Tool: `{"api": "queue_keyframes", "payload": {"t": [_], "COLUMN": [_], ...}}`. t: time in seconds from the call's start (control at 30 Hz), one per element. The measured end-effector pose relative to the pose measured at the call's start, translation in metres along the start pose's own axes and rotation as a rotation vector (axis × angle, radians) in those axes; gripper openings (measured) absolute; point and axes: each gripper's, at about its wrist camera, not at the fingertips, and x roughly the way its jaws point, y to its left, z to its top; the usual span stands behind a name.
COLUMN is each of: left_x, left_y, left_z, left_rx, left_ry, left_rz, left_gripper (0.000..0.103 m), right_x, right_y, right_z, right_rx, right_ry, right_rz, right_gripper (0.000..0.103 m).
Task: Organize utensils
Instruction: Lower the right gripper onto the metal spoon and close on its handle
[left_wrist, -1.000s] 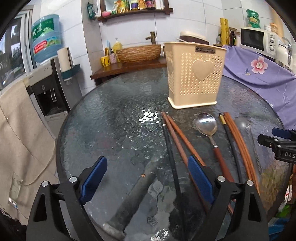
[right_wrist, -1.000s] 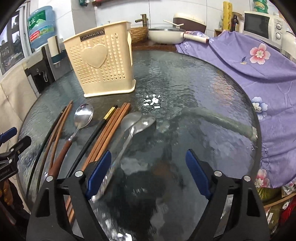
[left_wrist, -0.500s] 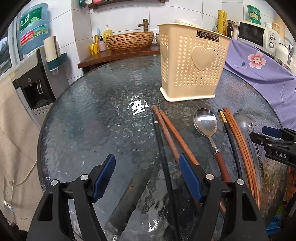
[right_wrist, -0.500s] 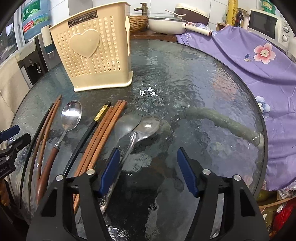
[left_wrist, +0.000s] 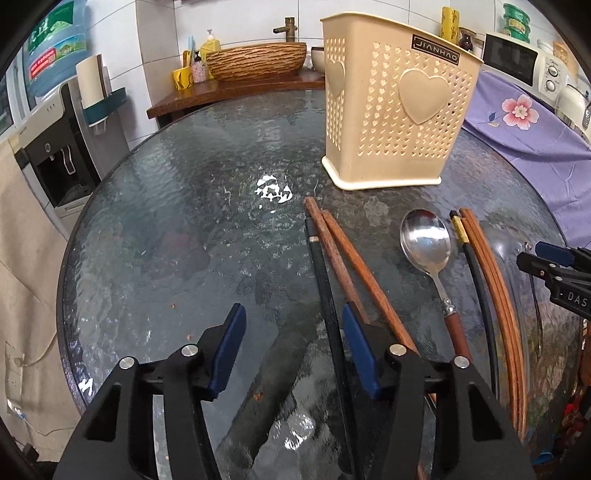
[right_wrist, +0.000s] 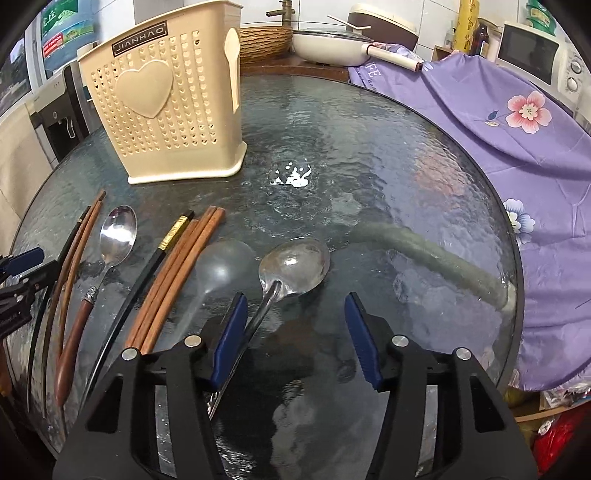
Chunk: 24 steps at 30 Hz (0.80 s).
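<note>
A: Utensils, loose on the round glass worktop (left_wrist: 177, 206): dark chopstick (left_wrist: 325, 288), two brown chopsticks (left_wrist: 354, 266), wood-handled spoon (left_wrist: 428, 240), a further chopstick bundle (right_wrist: 177, 273), steel ladle-spoon (right_wrist: 295, 262). Cream holder (left_wrist: 395, 103) stands upright at twelve o'clock from the row, nothing in it that I can see.

B: Grippers?

A: Left gripper (left_wrist: 293, 350): fingers have just been closing, now about half spread, dark chopstick running up between them, unpinched. Right gripper (right_wrist: 295, 339): the same, half spread and just closing in; ladle handle lies against the inside of the finger at nine o'clock, not clamped.

B: Hazards?

A: Likely these: slick glass, thin round sticks. A pad landing off-centre would roll a chopstick into its neighbours; the right-hand pad of the left gripper sits over the brown pair and could catch one too. The ladle may pivot if pinched far down the handle.

B: Room?

A: Open glass from nine to eleven o'clock of the left gripper and toward three o'clock of the right. Worktop rim is close at six o'clock; purple cloth (right_wrist: 517, 122) drapes the far right edge.
</note>
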Motion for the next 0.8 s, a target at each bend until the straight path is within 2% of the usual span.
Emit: {"api": "queue_keyframes", "payload": {"t": [0.43, 0.57, 0.8], "left_x": [0.017, 0.023, 0.033], "left_y": [-0.004, -0.003, -0.003], "left_z": [0.026, 0.035, 0.051], "left_rx": [0.020, 0.019, 0.032], "left_ry": [0.051, 0.057, 0.074], "left_rz": [-0.010, -0.008, -0.011], "left_gripper": [0.046, 0.045, 0.031], "right_x": [0.014, 0.018, 0.027], "right_y": [0.002, 0.003, 0.000], "right_z": [0.022, 0.029, 0.040], "right_rx": [0.033, 0.048, 0.044], "right_ry": [0.034, 0.040, 0.065], "right_rz": [0.016, 0.004, -0.002], "right_gripper": [0.053, 0.048, 0.046]}}
